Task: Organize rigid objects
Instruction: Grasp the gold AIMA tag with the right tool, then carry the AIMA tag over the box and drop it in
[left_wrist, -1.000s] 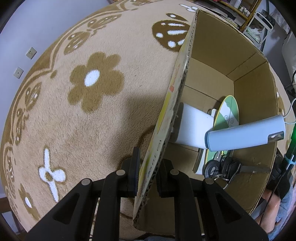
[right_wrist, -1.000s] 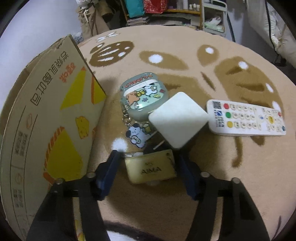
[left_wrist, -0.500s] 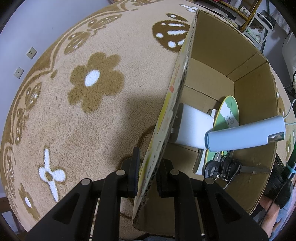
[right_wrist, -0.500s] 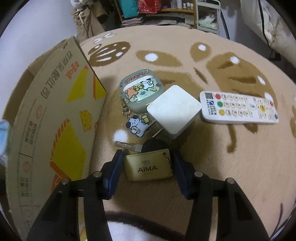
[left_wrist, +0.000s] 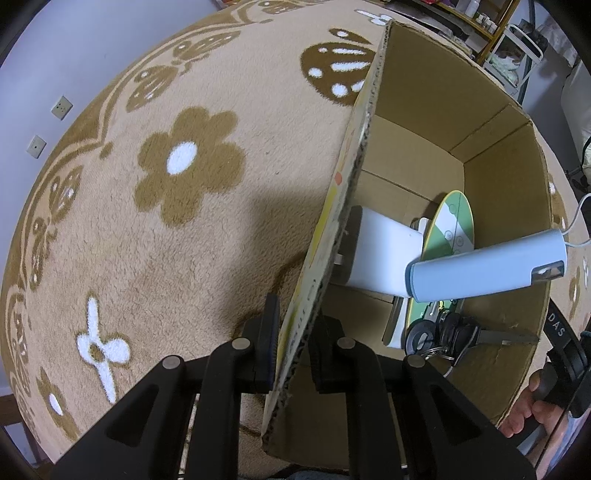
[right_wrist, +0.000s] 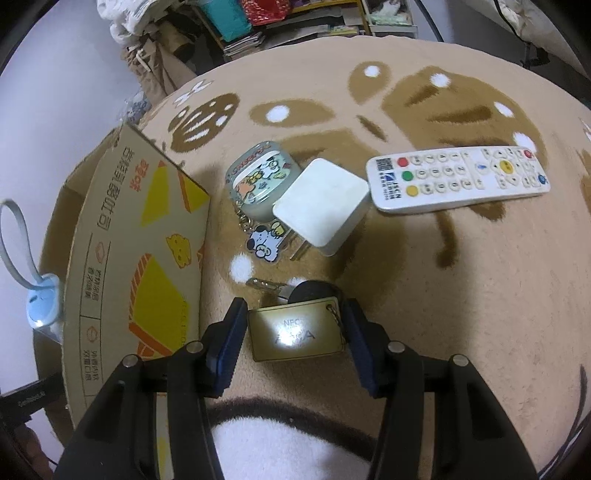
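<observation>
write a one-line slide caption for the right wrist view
Right gripper clamps a gold NFC key tag beside the printed cardboard box.

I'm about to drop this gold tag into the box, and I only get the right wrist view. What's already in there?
Observer: A white block, a green-and-white oval piece, a pale blue handle lying across them, and a bunch of black keys.
Operator: Is anything steadying the box?
Observer: Yes. The left gripper is shut on the top edge of one side wall.
Operator: Any bare floor left inside?
Observer: Yes. The cardboard floor at the far end, beyond the white block, is uncovered.
</observation>
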